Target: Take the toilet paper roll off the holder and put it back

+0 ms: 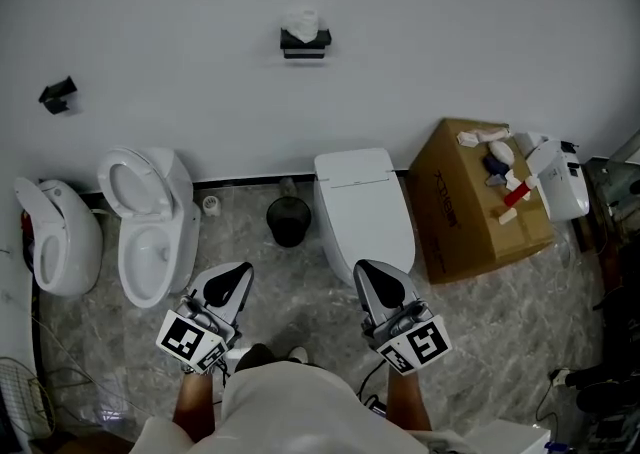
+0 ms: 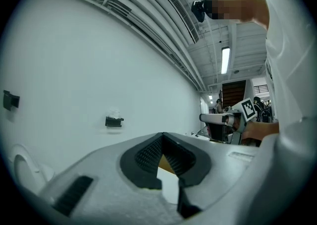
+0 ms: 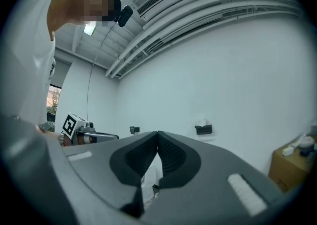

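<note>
Toilet paper roll (image 1: pixel 301 22) is showing up white, its holder (image 1: pixel 305 43) black, wall (image 1: pixel 450 32) plain white. Floor (image 1: pixel 480 332) is rocking grey marble veining. Cardboard box (image 1: pixel 470 217) is looking brown, bin (image 1: pixel 289 221) black. Left gripper (image 1: pixel 238 270) and right gripper (image 1: pixel 366 268) are sporting grey bodies with black-and-white square markers.

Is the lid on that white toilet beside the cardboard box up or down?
Down. In the head view the toilet has its flat lid covering the bowl; none of the bowl shows.
</note>
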Demonstrator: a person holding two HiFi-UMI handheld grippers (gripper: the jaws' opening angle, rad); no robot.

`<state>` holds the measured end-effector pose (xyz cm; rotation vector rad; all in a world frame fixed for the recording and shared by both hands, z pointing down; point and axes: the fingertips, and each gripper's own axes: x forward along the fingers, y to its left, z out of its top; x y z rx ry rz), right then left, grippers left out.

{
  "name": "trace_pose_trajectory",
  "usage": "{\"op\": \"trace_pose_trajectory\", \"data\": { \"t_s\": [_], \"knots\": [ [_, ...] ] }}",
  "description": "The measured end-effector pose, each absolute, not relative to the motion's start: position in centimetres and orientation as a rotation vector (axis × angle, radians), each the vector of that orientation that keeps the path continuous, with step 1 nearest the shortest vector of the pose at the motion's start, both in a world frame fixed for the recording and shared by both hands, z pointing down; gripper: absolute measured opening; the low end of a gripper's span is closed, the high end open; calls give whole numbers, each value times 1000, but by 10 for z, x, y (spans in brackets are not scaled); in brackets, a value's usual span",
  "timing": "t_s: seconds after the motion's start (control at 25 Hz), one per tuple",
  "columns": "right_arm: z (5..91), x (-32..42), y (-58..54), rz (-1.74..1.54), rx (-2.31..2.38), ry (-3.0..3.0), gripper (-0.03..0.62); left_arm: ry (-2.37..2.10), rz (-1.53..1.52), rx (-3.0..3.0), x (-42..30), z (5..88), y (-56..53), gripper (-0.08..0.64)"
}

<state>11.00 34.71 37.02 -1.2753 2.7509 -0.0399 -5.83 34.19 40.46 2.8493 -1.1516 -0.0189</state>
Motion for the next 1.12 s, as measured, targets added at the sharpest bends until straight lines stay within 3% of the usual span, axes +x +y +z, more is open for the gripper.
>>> {"op": "trace_pose_trajectory", "data": {
  "t_s": [0.48, 1.12],
  "knots": [
    [385, 115, 260, -46, -1311, 2752, 11, -1135, 13, 2843, -61, 423, 253, -2],
    [359, 47, 1, -2, -1486, 2697, 11, -924, -26, 2925, -110, 399, -35, -3]
  ]
}}
